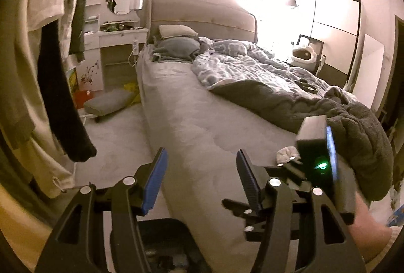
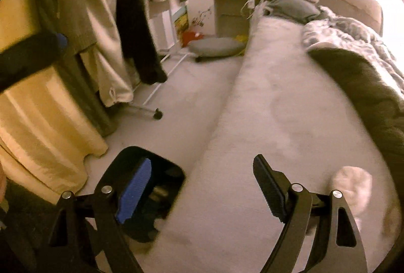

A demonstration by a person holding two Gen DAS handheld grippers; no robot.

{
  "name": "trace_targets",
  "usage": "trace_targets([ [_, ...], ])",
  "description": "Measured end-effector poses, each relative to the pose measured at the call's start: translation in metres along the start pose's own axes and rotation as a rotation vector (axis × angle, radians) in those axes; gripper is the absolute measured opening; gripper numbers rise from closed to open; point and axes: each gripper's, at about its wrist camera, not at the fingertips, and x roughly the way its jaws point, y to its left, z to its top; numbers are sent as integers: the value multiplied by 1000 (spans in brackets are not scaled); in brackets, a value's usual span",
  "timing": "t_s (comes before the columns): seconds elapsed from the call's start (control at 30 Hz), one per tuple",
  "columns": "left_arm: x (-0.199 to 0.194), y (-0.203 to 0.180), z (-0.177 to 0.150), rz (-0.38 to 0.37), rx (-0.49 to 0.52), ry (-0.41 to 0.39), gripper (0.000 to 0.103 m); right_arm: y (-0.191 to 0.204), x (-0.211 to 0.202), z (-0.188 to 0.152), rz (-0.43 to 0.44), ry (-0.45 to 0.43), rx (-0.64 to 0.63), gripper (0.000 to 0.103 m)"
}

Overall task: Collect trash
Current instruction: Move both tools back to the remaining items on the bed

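A dim bedroom, seen from the foot of an unmade bed [image 1: 202,121] with a pale bare mattress along its near long edge and a patterned duvet [image 1: 240,65] pushed toward the far side. A white dressing table [image 1: 118,32] with an oval mirror stands past the headboard corner, and clothes [image 2: 101,20] hang on a rail beside the bed.

On the floor against the bed's near edge sits a black trash bin [image 2: 151,194], its mouth open upward with a few dim items inside; it probably stands close so that scraps can be dropped straight off the mattress.

A crumpled pale tissue [image 2: 353,187] lies on the mattress near the foot corner, just beside a dark grey blanket [image 1: 353,126]. It looks like the next piece of trash to collect.

The left gripper [image 1: 199,179] hovers over the mattress edge, its fingers parted about halfway with nothing between them. The right gripper [image 2: 199,187] hangs above the gap between bin and bed, fingers spread wide and empty, the tissue lying just outside its right finger.
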Motion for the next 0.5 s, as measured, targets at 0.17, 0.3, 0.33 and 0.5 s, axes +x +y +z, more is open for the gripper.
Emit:
trace_targets([
  [0.17,18,-17,4,-55,-19,22,62,-34,-26,-8,-49,-48,44,84],
  [0.3,34,-35,0,-78,41,47,70,-55,-38,-14,-78,-66,66,84],
  [0.33,39,-38,-1,-83,51,54,70,-61,-43,-16,-84,-73,74,84],
  [0.5,61,-59,-6,-113,87,83,70,-81,-52,-24,-127,-71,87,84],
])
